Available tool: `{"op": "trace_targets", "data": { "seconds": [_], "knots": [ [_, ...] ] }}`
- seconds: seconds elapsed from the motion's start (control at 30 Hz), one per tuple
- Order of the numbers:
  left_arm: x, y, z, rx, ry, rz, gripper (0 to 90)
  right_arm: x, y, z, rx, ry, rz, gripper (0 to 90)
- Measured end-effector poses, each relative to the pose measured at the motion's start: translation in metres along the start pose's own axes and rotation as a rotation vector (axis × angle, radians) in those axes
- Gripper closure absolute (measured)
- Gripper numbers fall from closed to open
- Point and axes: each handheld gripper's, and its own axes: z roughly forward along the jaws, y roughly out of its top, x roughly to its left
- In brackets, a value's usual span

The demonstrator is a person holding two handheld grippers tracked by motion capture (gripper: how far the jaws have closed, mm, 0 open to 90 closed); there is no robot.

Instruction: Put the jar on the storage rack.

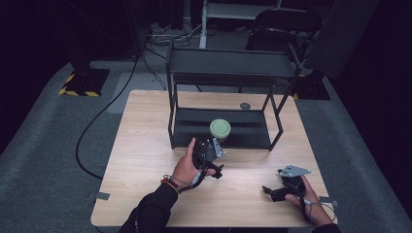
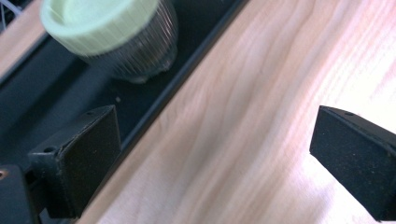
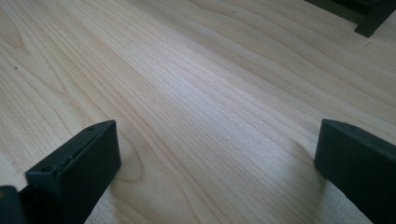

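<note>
Left gripper point(image 2: 210, 154): jaws wide apart, nothing between them, held over front edge of the shelf rack point(image 1: 223, 133). Right gripper point(image 3: 215, 168): jaws wide apart, empty, low over bare table point(image 3: 196, 79), well apart from the rack. One jar point(image 2: 116, 37), pale green lid, upright on rack's bottom shelf, just beyond left gripper, not touched; contents can't tell. Count: 1 jar, 1 rack, 2 grippers.

floor: grey carpet point(image 1: 39, 145) | furniture: wooden table point(image 1: 145, 126), black folding chair point(image 1: 284, 26) | light: dim surroundings
</note>
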Motion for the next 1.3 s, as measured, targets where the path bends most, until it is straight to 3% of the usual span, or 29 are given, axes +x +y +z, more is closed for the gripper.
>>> {"op": "trace_targets", "data": {
  "seconds": [0.47,0.5,1.3],
  "knots": [
    [-0.011,-0.021,-0.014,-0.013,0.007,-0.003,1.7,0.0,0.0,0.0,0.0,0.0,0.0,0.3],
    [-0.012,-0.025,-0.017,-0.01,0.021,0.001,1.7,0.0,0.0,0.0,0.0,0.0,0.0,0.2],
    [-0.008,-0.064,-0.036,0.031,0.084,-0.022,2.1,0.0,0.0,0.0,0.0,0.0,0.0,0.3]
  ]
}}
